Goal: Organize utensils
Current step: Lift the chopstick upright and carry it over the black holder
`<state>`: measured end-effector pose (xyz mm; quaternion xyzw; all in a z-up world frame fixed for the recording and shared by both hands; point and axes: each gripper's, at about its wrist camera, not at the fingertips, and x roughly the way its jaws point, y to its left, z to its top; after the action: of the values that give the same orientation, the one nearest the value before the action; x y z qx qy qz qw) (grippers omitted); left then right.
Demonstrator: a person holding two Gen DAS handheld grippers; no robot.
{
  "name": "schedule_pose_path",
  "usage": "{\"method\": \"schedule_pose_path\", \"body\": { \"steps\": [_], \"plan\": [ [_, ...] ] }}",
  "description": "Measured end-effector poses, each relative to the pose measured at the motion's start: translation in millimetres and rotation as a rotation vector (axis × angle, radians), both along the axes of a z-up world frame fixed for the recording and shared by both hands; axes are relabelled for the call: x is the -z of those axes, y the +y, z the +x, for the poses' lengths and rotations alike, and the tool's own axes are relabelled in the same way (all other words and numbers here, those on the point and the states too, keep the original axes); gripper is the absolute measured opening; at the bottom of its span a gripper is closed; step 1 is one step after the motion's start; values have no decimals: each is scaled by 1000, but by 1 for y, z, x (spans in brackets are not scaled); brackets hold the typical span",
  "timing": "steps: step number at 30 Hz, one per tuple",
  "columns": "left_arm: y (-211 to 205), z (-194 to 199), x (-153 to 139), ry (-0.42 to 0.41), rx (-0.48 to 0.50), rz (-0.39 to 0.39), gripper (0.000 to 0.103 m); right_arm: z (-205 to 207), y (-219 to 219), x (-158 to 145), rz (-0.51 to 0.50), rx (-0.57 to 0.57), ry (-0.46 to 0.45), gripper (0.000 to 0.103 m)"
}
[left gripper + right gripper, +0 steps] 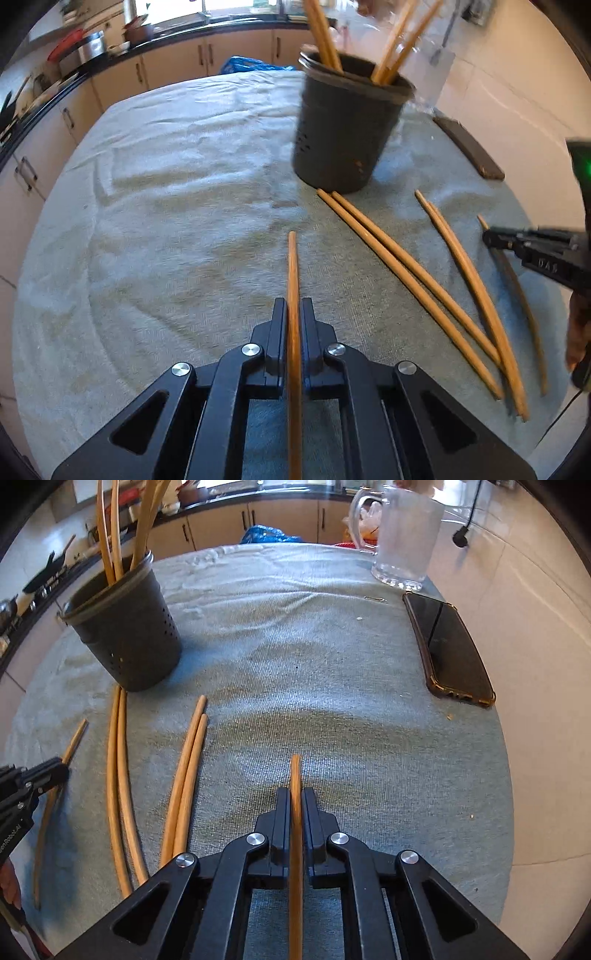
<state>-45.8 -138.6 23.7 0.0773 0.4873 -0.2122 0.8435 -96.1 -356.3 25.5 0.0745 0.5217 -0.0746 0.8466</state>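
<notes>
On the desk (332, 657), several chopsticks (184, 775) await the holder (129, 635); our left gripper (294, 306) and right gripper (295, 794) each clamp one.

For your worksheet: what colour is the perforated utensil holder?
Dark grey utensil holder, clearest in the right wrist view.

Under me lies a wrinkled grey-green towel (332, 672). On its far right edge I see a dark phone (448, 648) in a brownish case, lying flat, and beyond it a clear glass mug (404, 535). A blue bag (251, 64) sits past the far edge, before beige cabinets (177, 62).
</notes>
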Motion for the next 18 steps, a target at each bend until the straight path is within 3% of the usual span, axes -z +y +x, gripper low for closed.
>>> {"method": "schedule_pose_path", "body": {
  "steps": [11,18],
  "plan": [
    [43,-52,-74,-135,-28,-169,6,-57,13,-76,3,24,-265,7],
    [51,-87,-101,-222,-29,-192,6,-97,24,-126,27,19,-435,7]
  ]
}}
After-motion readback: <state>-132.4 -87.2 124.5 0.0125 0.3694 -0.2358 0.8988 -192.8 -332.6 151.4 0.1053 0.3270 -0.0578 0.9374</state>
